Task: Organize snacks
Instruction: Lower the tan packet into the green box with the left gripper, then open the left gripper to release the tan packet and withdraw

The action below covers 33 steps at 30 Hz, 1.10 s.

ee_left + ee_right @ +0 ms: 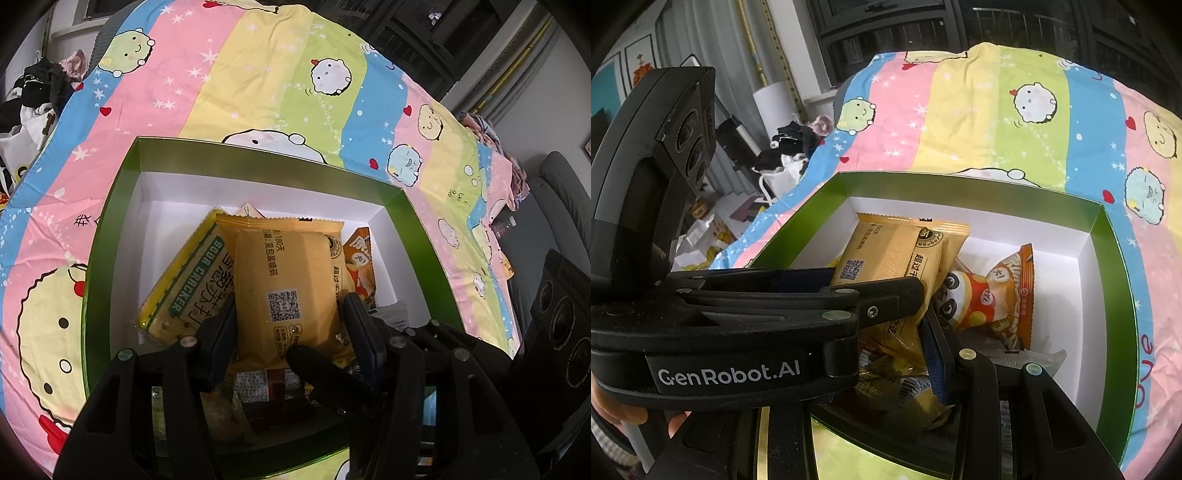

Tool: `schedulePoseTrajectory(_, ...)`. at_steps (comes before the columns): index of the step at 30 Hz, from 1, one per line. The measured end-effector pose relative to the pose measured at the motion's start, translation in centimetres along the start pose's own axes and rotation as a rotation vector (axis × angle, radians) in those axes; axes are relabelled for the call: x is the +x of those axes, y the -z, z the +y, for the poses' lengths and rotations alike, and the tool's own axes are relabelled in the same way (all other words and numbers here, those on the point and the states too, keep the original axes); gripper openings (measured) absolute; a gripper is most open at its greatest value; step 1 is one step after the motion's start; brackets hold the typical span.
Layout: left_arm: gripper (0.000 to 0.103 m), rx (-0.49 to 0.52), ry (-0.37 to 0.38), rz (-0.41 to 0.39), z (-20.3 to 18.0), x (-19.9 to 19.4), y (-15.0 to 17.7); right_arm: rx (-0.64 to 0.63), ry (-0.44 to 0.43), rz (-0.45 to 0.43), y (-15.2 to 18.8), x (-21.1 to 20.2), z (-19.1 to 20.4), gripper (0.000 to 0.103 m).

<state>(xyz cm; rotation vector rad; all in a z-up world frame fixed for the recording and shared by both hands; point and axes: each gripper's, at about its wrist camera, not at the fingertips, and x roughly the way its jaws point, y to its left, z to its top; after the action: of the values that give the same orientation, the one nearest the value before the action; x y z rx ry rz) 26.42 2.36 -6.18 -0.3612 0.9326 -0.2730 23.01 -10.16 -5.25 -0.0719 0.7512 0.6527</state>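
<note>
A green box with a white inside lies on a bed and holds several snack packets. My left gripper is shut on a yellow-orange packet with a QR code, held upright over the box, one finger on each long side. In the right wrist view this same packet is seen with the left gripper's finger across it. My right gripper is low in the box beside the packet's bottom end. Its right finger shows a blue pad; the other finger is hidden behind the left gripper.
A green-and-yellow soda cracker pack, an orange panda pouch, a gold packet with a barcode and a clear wrapper lie in the box. The striped cartoon bedsheet surrounds it. Clothes and bags pile up at the left.
</note>
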Motion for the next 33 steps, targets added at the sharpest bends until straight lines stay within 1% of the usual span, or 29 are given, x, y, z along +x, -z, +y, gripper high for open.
schedulePoseTrajectory(11, 0.058, 0.010, -0.021, -0.001, -0.3, 0.0, 0.1, 0.008, 0.007, 0.013, 0.0, 0.1, -0.1, 0.039)
schedulePoseTrajectory(13, 0.062, 0.011, -0.035, -0.002, -0.2, 0.0, 0.1, 0.009, 0.012, 0.016, 0.0, 0.1, -0.1, 0.039)
schedulePoseTrajectory(17, 0.067, 0.003, -0.050, 0.002, 0.0, 0.1, 0.1, 0.011, 0.013, 0.017, 0.1, 0.1, -0.1, 0.040)
schedulePoseTrajectory(19, 0.074, 0.005, -0.068, 0.002, 0.1, 0.0, 0.1, 0.010, 0.014, 0.018, 0.1, 0.0, 0.0, 0.042)
schedulePoseTrajectory(23, 0.075, 0.003, -0.074, 0.007, 0.1, 0.0, 0.1, 0.013, 0.024, 0.020, 0.1, 0.0, -0.1, 0.043)
schedulePoseTrajectory(25, 0.078, 0.009, -0.075, 0.008, -0.1, -0.3, 0.2, 0.014, 0.032, 0.021, 0.0, -0.1, 0.0, 0.043)
schedulePoseTrajectory(26, 0.078, 0.016, -0.078, 0.005, -0.2, -0.5, 0.2, 0.015, 0.040, 0.019, 0.0, -0.3, 0.0, 0.045)
schedulePoseTrajectory(27, 0.079, 0.024, -0.080, 0.001, -0.4, -0.8, 0.2, 0.015, 0.046, 0.016, 0.0, -0.5, 0.0, 0.051)
schedulePoseTrajectory(28, 0.085, 0.033, -0.083, -0.002, -0.5, -1.1, 0.1, 0.016, 0.053, 0.010, 0.0, -0.7, 0.0, 0.054)
schedulePoseTrajectory(29, 0.089, 0.040, -0.093, -0.010, -0.7, -1.4, 0.1, 0.017, 0.058, 0.006, 0.0, -0.9, -0.1, 0.058)
schedulePoseTrajectory(30, 0.091, 0.046, -0.101, -0.021, -0.7, -1.8, 0.1, 0.021, 0.066, 0.001, -0.1, -1.3, -0.1, 0.060)
schedulePoseTrajectory(31, 0.091, 0.050, -0.102, -0.030, -0.8, -2.2, 0.0, 0.022, 0.072, -0.002, -0.1, -1.5, -0.2, 0.061)
schedulePoseTrajectory(33, 0.092, 0.048, -0.106, -0.042, -0.7, -3.0, -0.1, 0.025, 0.091, -0.007, -0.1, -2.0, -0.3, 0.066)
